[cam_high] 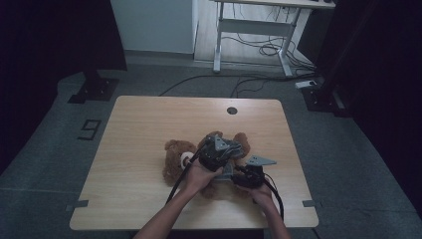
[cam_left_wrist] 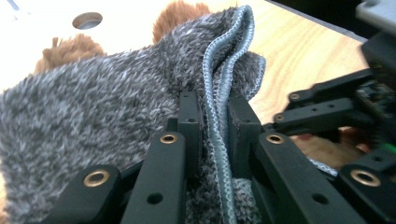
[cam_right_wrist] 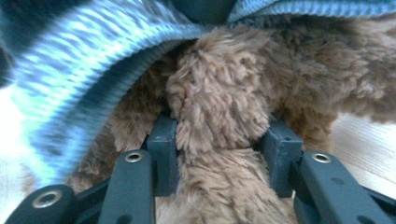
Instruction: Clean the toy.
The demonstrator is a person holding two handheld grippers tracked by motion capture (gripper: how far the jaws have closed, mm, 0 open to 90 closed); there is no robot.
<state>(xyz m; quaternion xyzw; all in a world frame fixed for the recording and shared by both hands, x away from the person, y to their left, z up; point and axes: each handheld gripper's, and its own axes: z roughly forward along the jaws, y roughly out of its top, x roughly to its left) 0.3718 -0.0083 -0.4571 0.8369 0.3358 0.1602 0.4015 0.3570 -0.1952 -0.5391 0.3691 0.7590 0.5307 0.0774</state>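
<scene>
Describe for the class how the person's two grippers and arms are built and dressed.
Each gripper, left gripper and right gripper, has black jaws with brass-coloured rivets, a grey three-cornered plate on top and a trailing black cable. The forearms are bare, with no sleeves in sight.

Each gripper (cam_high: pixel 230 155) had a dark body topped by a grey three-cornered plate (cam_high: pixel 261 161), with a black cable (cam_high: pixel 180 178) trailing behind it. Just behind the black rectangular pads (cam_left_wrist: pixel 190 122), brass-ringed pivot screws (cam_left_wrist: pixel 168 138) studded the jaws' black link arms. The person's forearms (cam_high: pixel 166 216) were bare, without sleeves.

Shaggy brown plush teddy bear (cam_right_wrist: pixel 219 107), fuzzy grey knit cloth (cam_left_wrist: pixel 93 112) with stitched hem, matt black plastic hand-held gripper (cam_left_wrist: pixel 214 126), pale smooth wood-grain surface (cam_high: pixel 144 129)
</scene>
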